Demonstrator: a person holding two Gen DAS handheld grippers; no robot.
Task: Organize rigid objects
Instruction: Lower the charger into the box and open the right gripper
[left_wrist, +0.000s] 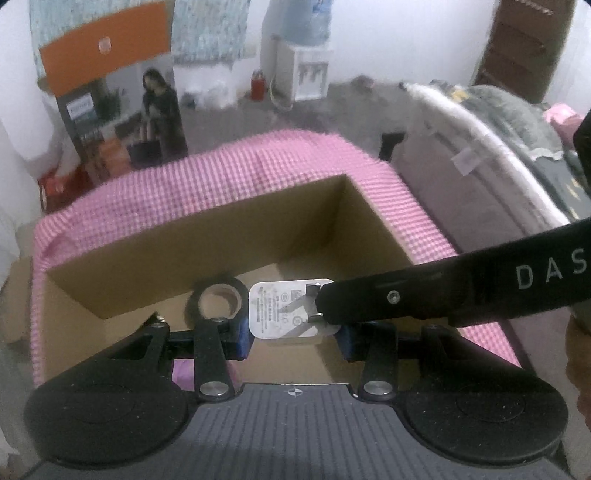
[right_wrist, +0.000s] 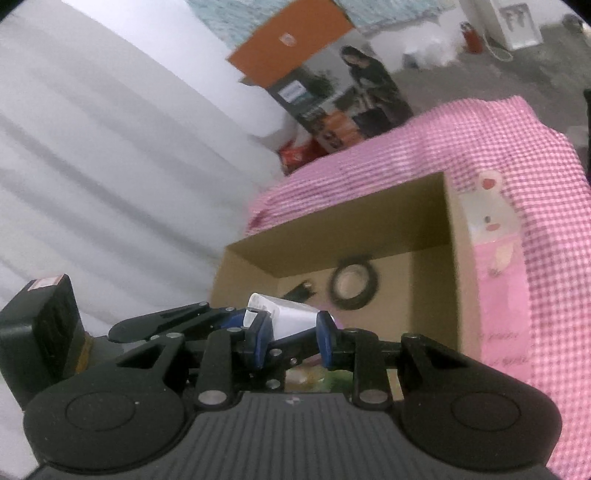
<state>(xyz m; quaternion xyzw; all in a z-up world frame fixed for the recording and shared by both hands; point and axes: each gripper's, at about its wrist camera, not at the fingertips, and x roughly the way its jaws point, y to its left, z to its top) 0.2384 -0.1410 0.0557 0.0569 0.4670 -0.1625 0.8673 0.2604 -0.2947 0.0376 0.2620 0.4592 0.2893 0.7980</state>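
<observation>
An open cardboard box (left_wrist: 207, 236) stands on a pink checked cloth; it also shows in the right wrist view (right_wrist: 332, 225). A black tape roll (left_wrist: 218, 299) lies on the box floor (right_wrist: 354, 286). My left gripper (left_wrist: 293, 332) is over the box, shut on a white plug charger (left_wrist: 284, 312), prongs facing out. My right gripper (right_wrist: 291, 341) reaches in from the right; its black arm (left_wrist: 461, 288) touches the charger's prong side. In the right wrist view its blue pads (right_wrist: 325, 343) stand around the charger (right_wrist: 291, 317).
The pink checked cloth (left_wrist: 258, 162) covers the table. A pink bunny-print bag (right_wrist: 498, 266) lies right of the box. A printed carton (left_wrist: 122, 107) and a water dispenser (left_wrist: 306, 70) stand behind. A bed with blankets (left_wrist: 498, 147) is at the right.
</observation>
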